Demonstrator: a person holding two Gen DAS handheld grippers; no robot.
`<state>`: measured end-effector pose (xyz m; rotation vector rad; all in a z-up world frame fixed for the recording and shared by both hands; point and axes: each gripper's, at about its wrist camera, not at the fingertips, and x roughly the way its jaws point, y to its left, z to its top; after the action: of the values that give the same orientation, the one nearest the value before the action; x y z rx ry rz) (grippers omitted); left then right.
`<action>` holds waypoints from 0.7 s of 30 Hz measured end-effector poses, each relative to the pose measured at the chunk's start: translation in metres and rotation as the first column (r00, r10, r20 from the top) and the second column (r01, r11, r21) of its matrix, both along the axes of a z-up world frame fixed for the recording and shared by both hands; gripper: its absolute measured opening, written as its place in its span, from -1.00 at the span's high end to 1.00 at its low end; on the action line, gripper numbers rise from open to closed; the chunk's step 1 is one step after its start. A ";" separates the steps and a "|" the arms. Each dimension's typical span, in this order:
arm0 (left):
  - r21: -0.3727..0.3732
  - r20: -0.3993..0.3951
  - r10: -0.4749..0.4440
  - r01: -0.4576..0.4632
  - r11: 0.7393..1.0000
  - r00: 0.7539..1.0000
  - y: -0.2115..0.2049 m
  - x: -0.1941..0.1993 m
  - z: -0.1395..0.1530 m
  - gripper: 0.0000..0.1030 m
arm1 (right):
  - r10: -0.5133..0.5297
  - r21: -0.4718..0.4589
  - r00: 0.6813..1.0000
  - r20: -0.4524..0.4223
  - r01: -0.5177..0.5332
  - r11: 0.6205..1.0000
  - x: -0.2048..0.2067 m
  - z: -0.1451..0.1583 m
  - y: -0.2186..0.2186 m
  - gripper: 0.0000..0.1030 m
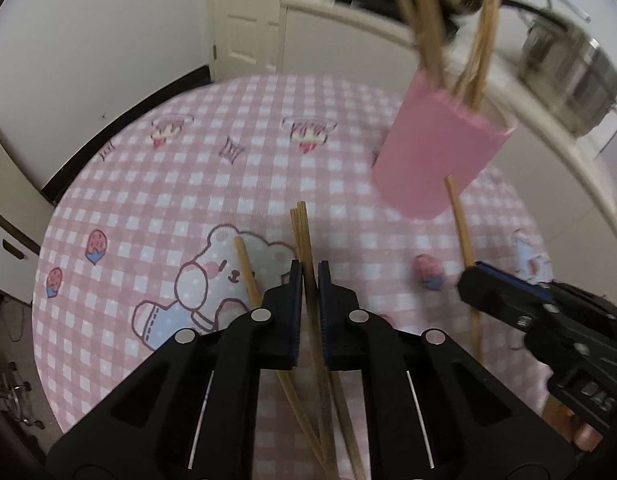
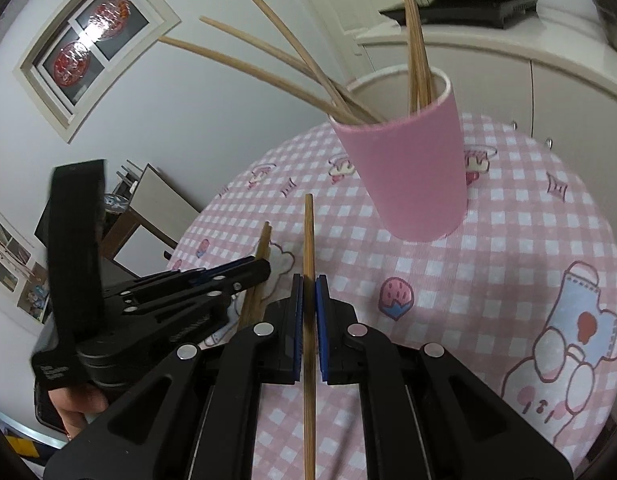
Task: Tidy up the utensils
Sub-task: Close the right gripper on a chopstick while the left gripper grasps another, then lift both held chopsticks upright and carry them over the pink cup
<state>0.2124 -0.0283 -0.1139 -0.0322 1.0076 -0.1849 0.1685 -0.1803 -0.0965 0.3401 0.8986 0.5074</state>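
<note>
A pink cup [image 1: 436, 148] [image 2: 412, 176] stands on the round table with several wooden chopsticks [image 2: 292, 64] in it. My left gripper [image 1: 309, 276] is shut on a few chopsticks [image 1: 301, 232] that stick out forward above the table. Another chopstick [image 1: 246, 270] lies just left of it. My right gripper [image 2: 308, 288] is shut on a single chopstick [image 2: 308, 232] that points toward the cup. The right gripper also shows in the left wrist view [image 1: 508, 300], with its chopstick [image 1: 462, 232] reaching toward the cup's base. The left gripper shows in the right wrist view [image 2: 212, 280].
The table carries a pink checked cloth [image 1: 188, 184] with cartoon prints. A white counter [image 1: 488, 80] with a steel pot [image 1: 568, 68] runs behind the cup. A white door [image 1: 248, 16] and walls lie beyond the table's far edge.
</note>
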 end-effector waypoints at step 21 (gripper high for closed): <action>-0.042 -0.038 0.005 -0.007 0.999 0.999 0.001 -0.011 -0.008 0.85 | 0.012 -0.036 1.000 0.022 -0.012 0.999 -0.020 0.011 0.010 0.90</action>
<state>0.2015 -0.0276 -0.1217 -0.0774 1.0416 -0.2006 0.1486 -0.1707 -0.0856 0.2960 0.8874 0.5046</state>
